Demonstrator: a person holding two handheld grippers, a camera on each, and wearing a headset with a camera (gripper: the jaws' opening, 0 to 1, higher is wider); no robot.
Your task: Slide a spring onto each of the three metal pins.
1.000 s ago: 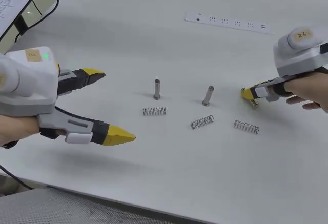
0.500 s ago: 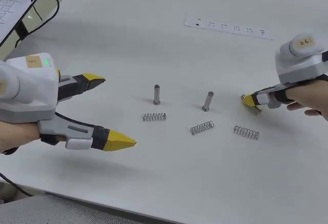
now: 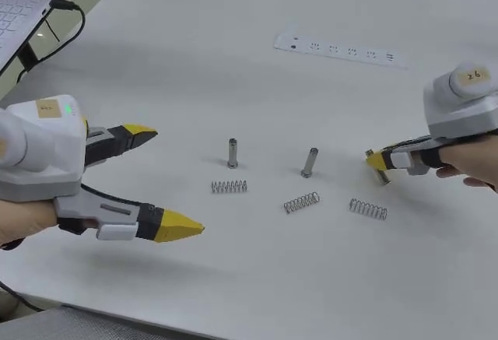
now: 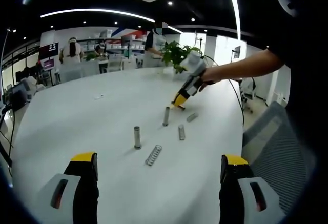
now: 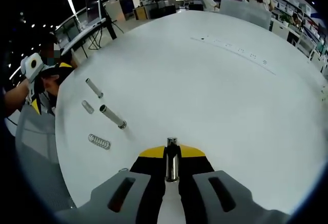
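1. Metal pin [image 5: 171, 161] is clamped in the right gripper [image 3: 375, 159].
2. Left gripper [image 3: 175, 180] jaws stand wide apart, holding nothing.
3. Three springs [image 3: 301, 202] lie on the table [image 3: 233, 285] beside two upright pins [image 3: 233, 153].

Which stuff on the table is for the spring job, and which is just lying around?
For the job: left spring, middle spring, right spring, left pin, middle pin, third pin held in the right gripper.

Just lying about: power strip, laptop.
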